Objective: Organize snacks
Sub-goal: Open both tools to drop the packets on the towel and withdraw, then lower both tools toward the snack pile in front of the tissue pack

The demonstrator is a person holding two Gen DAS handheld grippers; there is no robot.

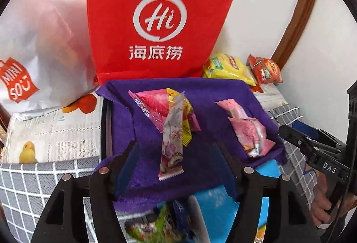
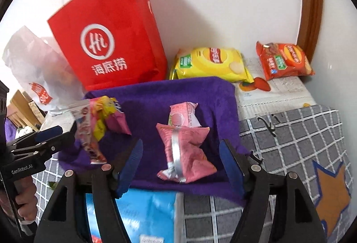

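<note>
A purple cloth [image 1: 200, 97] [image 2: 156, 95] carries two heaps of small snack packets. The left heap [image 1: 171, 122] [image 2: 98, 122] has pink, yellow and flowered wrappers. The right heap is pink packets [image 1: 247, 131] [image 2: 185, 149]. My left gripper [image 1: 178, 167] is open just before the flowered packet, empty. My right gripper [image 2: 180, 164] is open with its fingers either side of the near pink packet, not touching it. Each gripper shows in the other's view [image 1: 312, 144] [image 2: 42, 142].
A red paper bag [image 1: 156, 19] [image 2: 111, 42] and a white bag [image 1: 33, 53] [image 2: 33, 68] stand behind the cloth against the wall. A yellow chip bag [image 2: 209, 62] and a red chip bag [image 2: 285, 59] lie at back right. A blue packet [image 2: 145, 214] lies below the cloth.
</note>
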